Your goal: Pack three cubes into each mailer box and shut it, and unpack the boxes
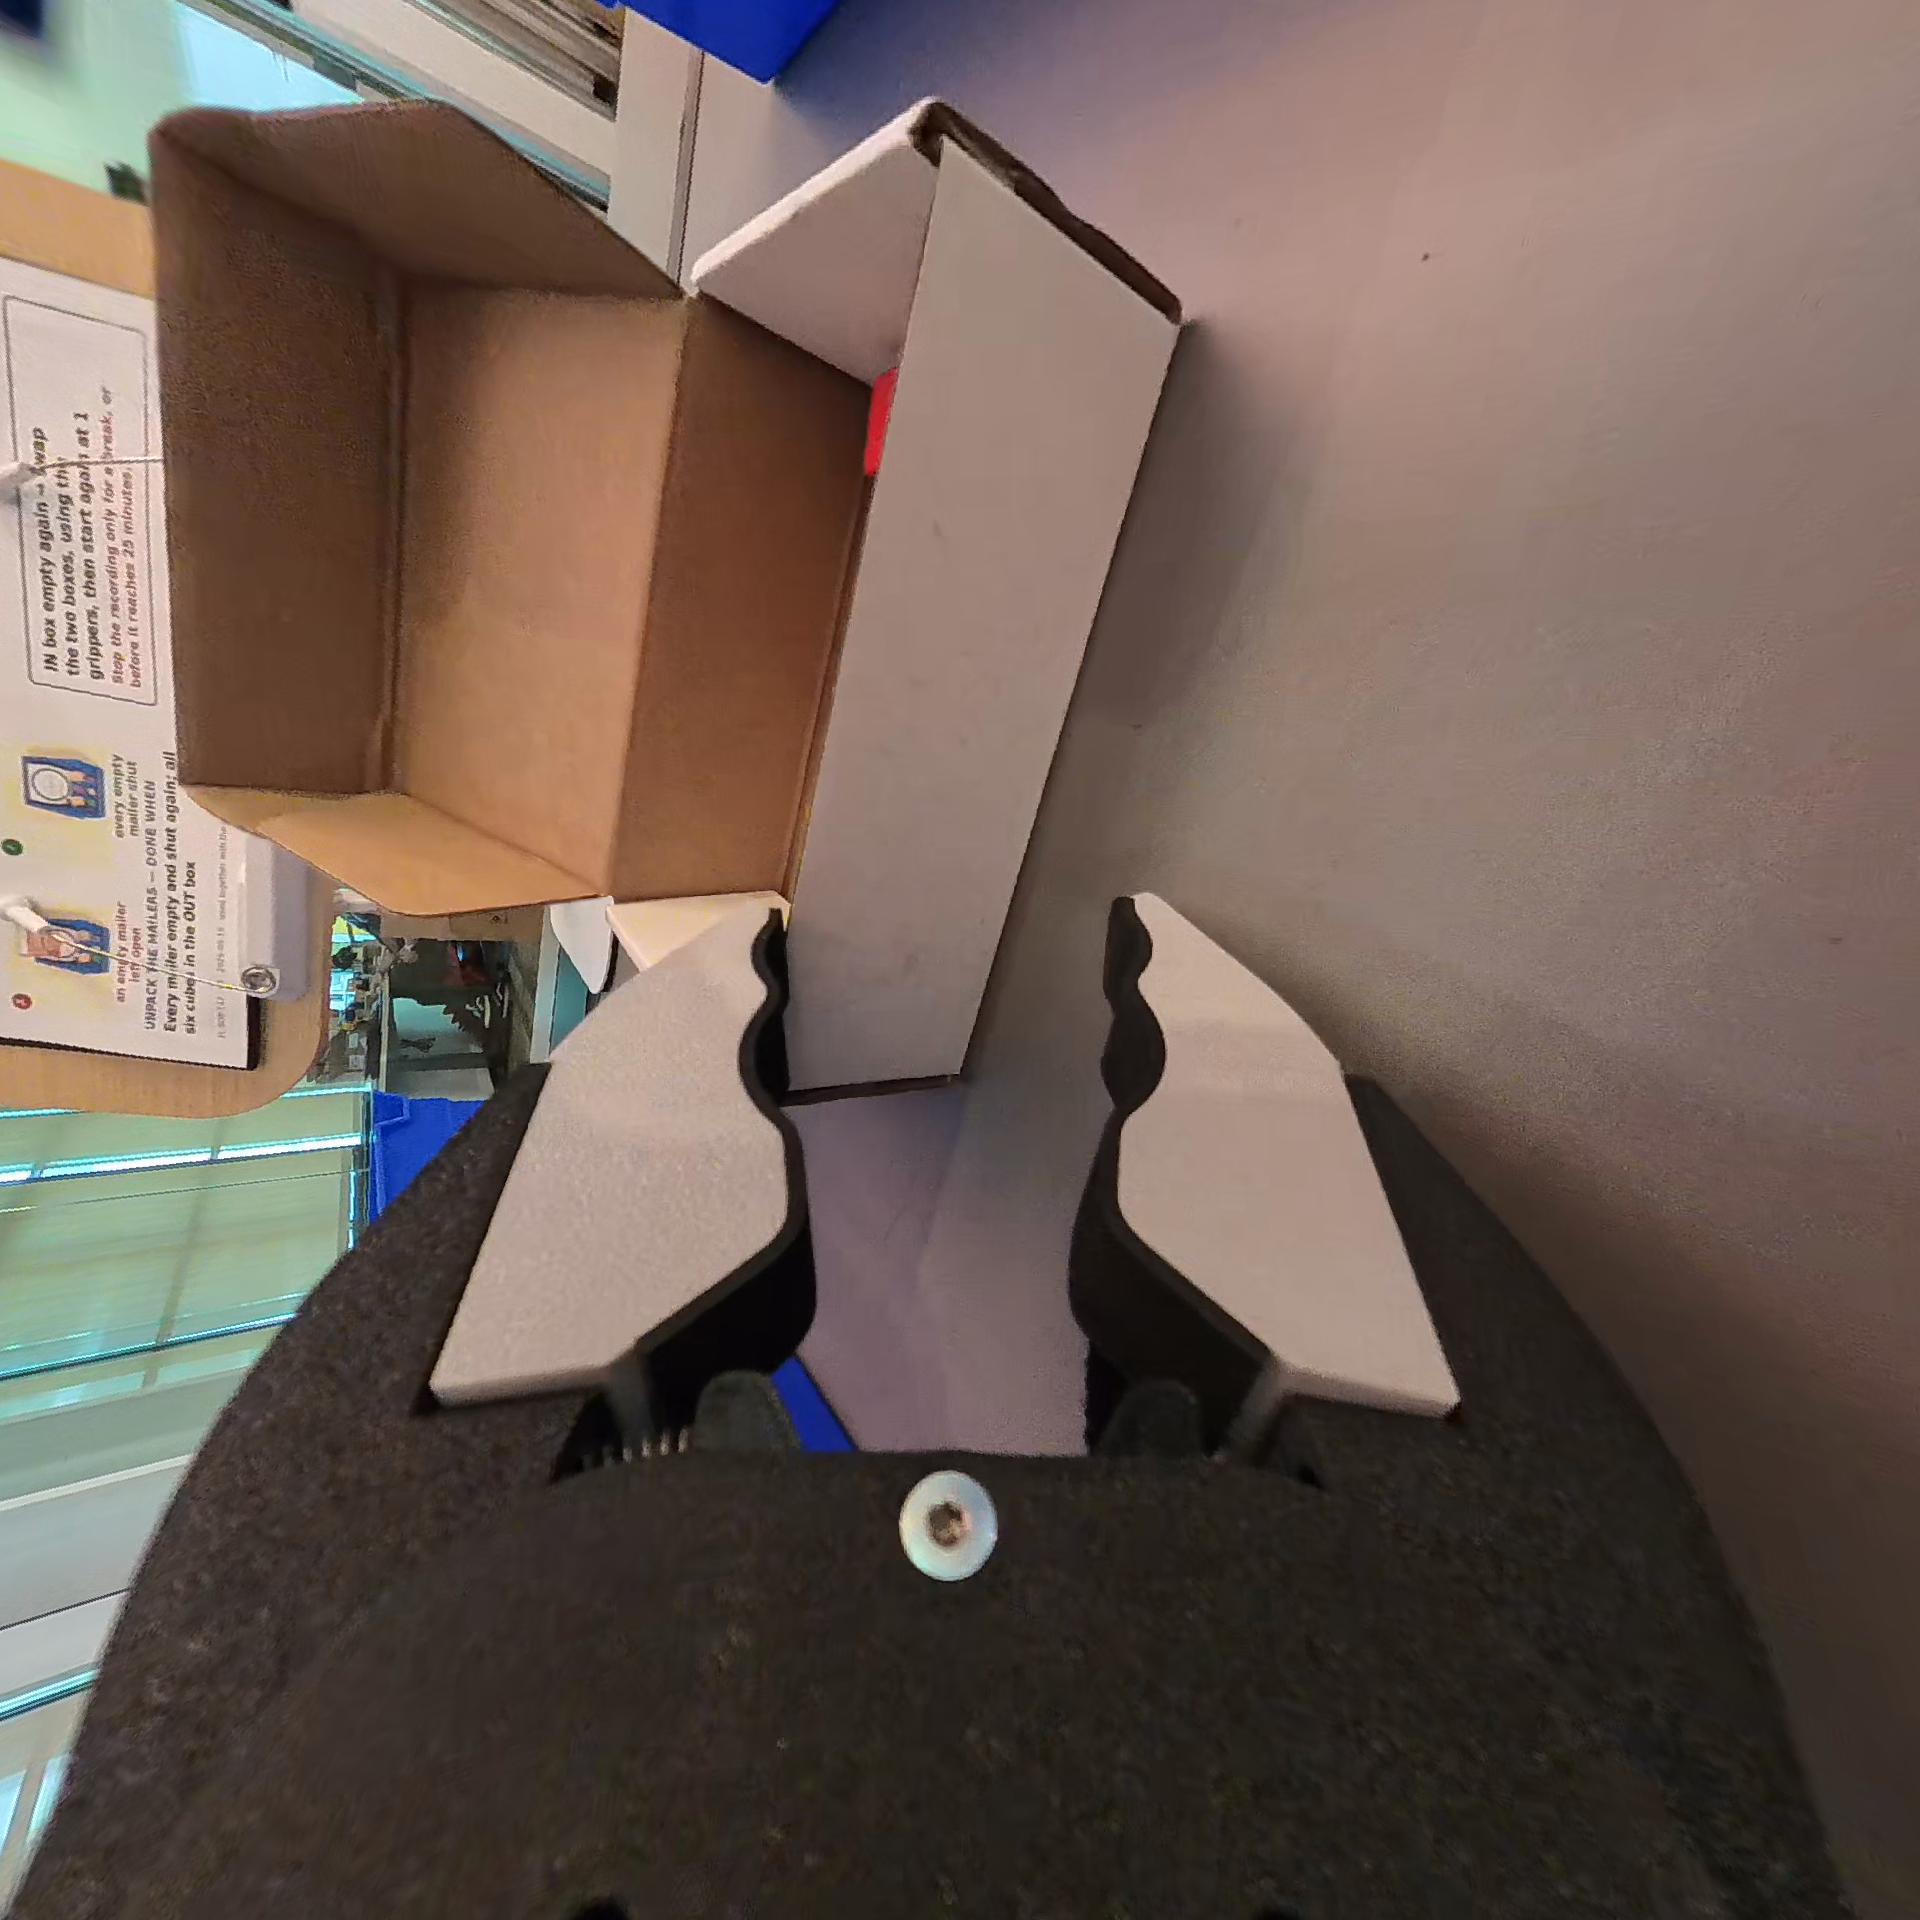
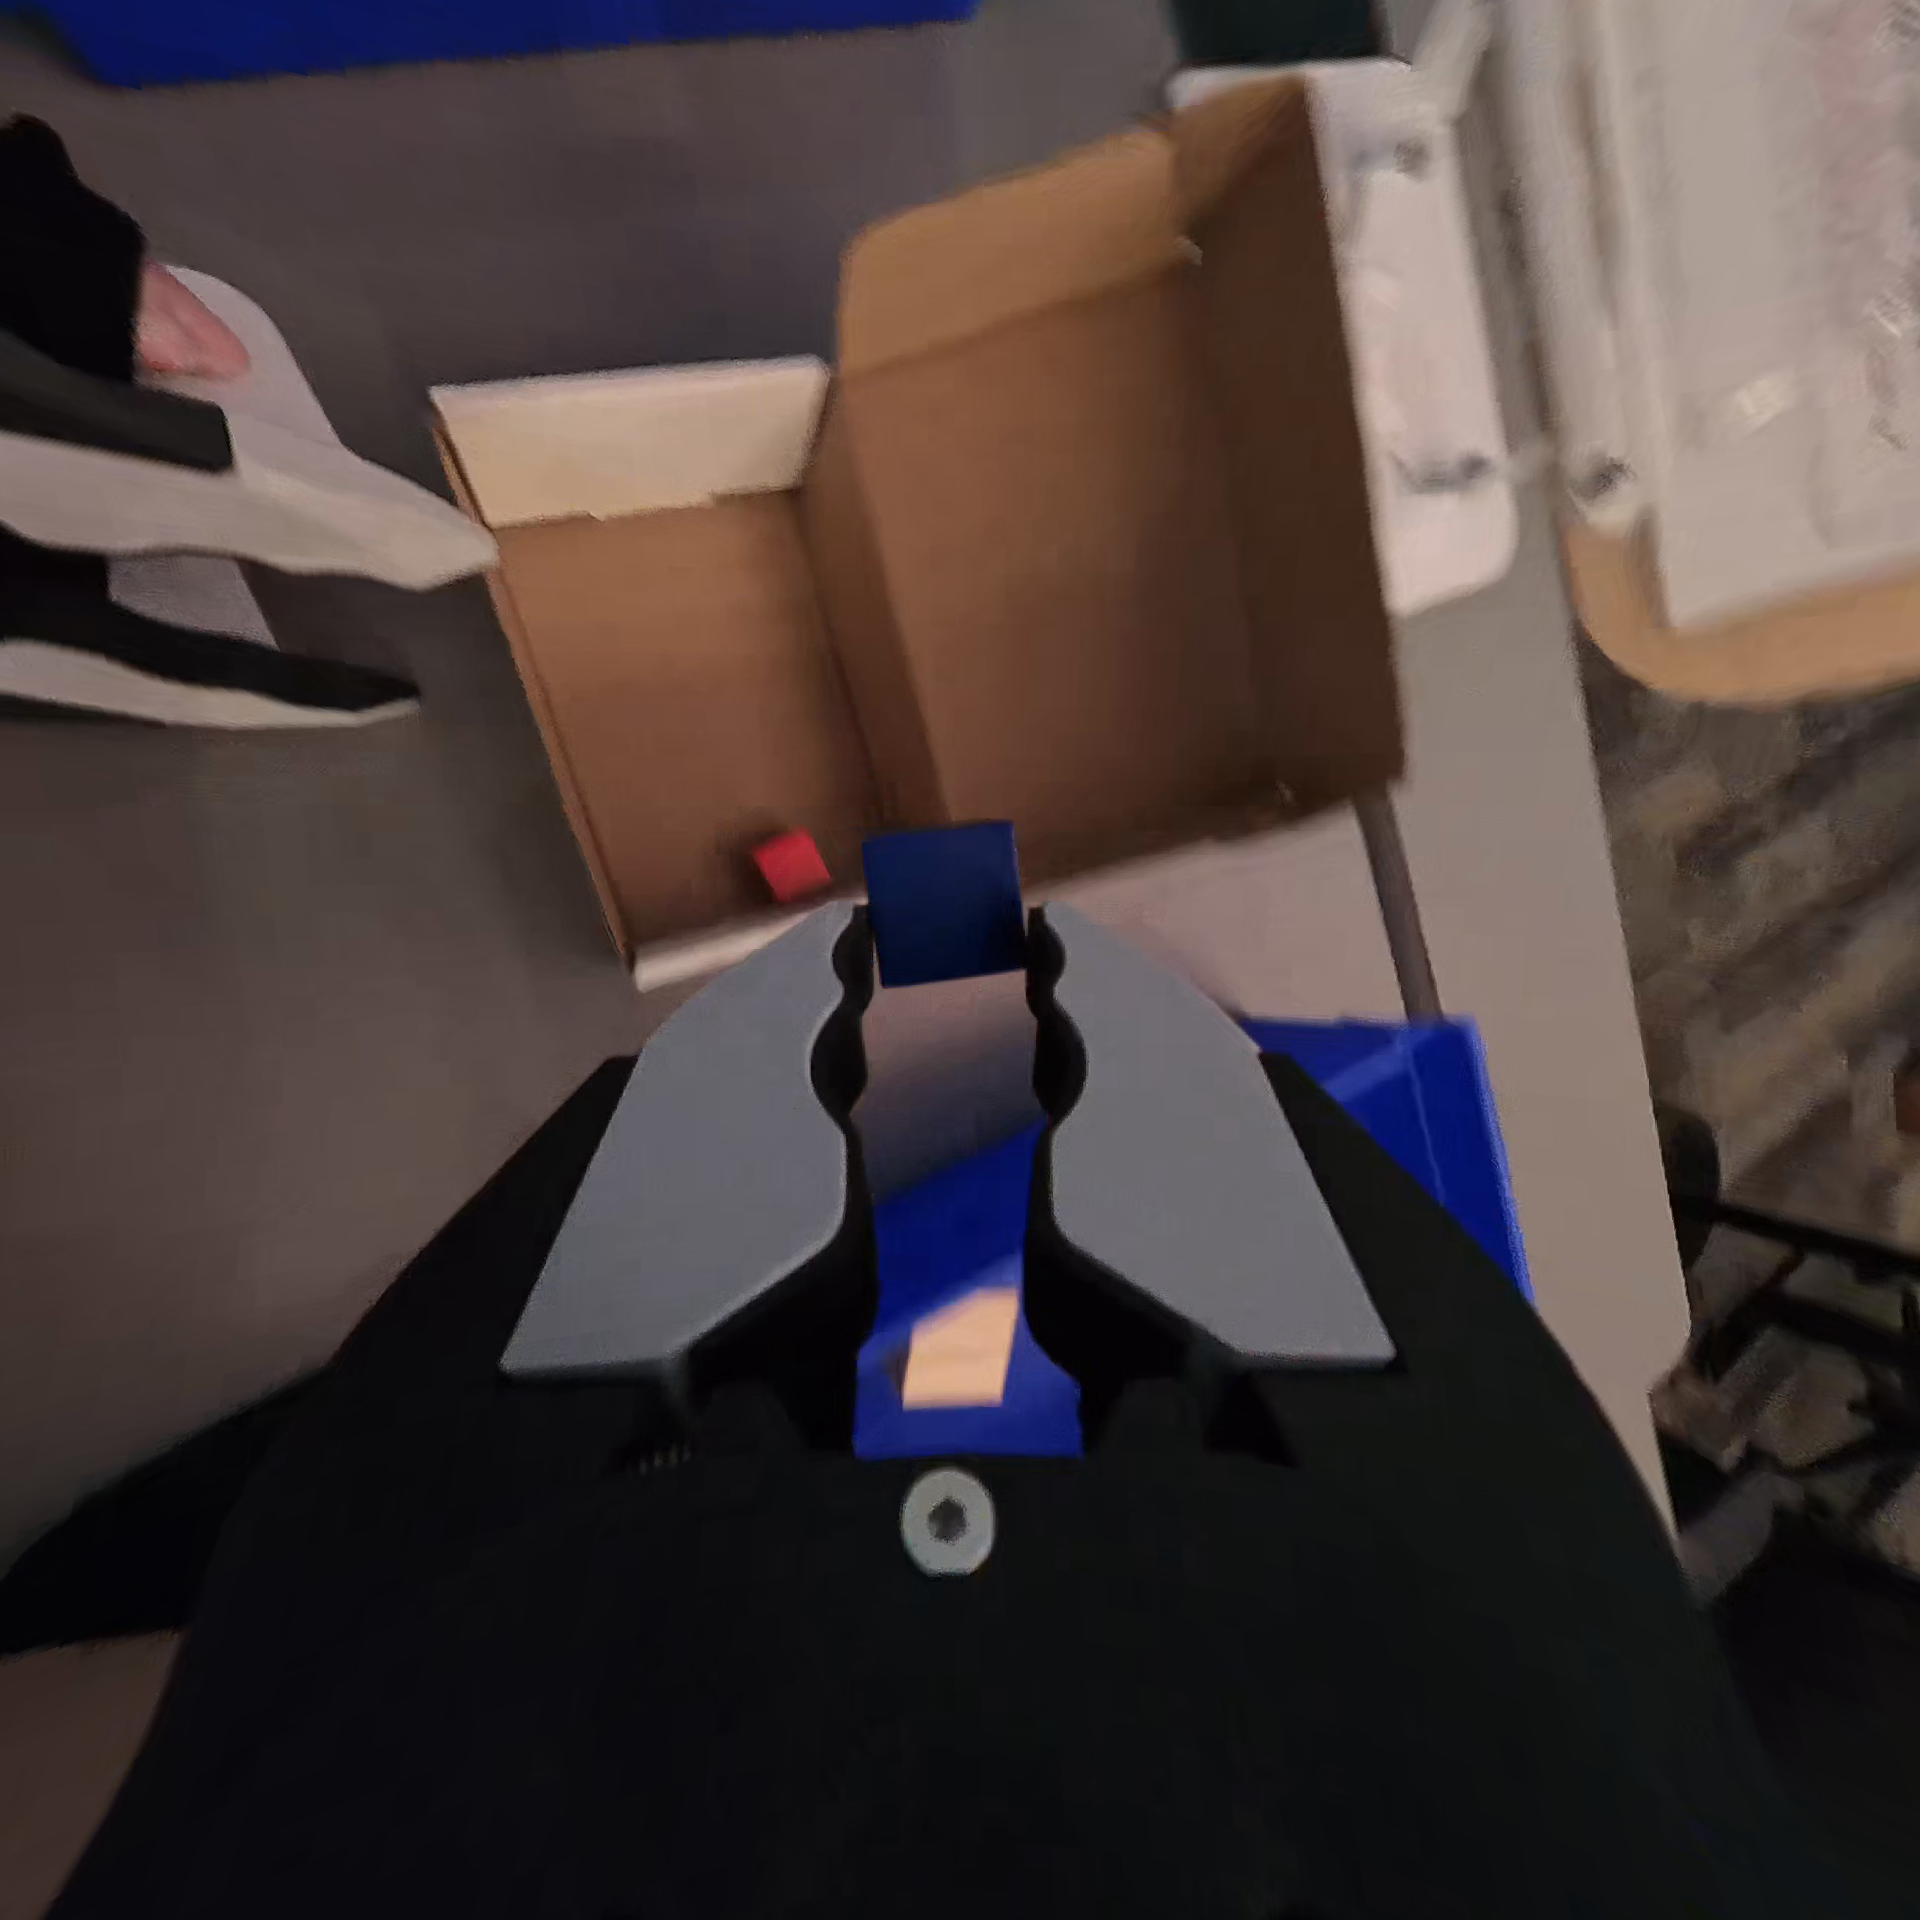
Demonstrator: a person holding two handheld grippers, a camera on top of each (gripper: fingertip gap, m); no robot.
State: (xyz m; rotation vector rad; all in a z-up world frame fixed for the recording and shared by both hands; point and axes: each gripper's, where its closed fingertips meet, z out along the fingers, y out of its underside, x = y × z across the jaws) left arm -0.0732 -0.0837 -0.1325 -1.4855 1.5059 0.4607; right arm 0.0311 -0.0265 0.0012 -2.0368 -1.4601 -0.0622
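Ahead of the left hand-held gripper (image 1: 945, 997), in the left wrist view, the open mailer box (image 1: 540, 582) stands on the grey counter (image 1: 1507, 727), its white front wall (image 1: 987, 644) running lengthwise away from the camera. This hand-held gripper holds nothing; its fingers are spread, and the upper finger's tip sits right at the near corner of that wall, though I cannot tell whether it touches. Only a sliver of a red cube (image 1: 881, 421) shows over the wall; the rest of the box floor is hidden behind it. An instruction sheet (image 1: 94, 665) hangs at the frame's left edge.

Turning to the right wrist view, which is blurred by motion, the right hand-held gripper (image 2: 945, 920) is clamped on a blue cube (image 2: 943, 902) at its fingertips. The mailer box (image 2: 727, 665) lies directly ahead and below, long axis running away from the camera, lid (image 2: 1101, 499) raised on its right side. The red cube (image 2: 790, 864) rests in the near corner of the box. My judgement: the right one is nearer the drop, needing only a short forward reach past the red cube. A blue bin (image 2: 1392, 1122) sits behind the fingers, mostly covered. The left hand-held gripper (image 2: 260, 540) shows at the left, partly cut off.
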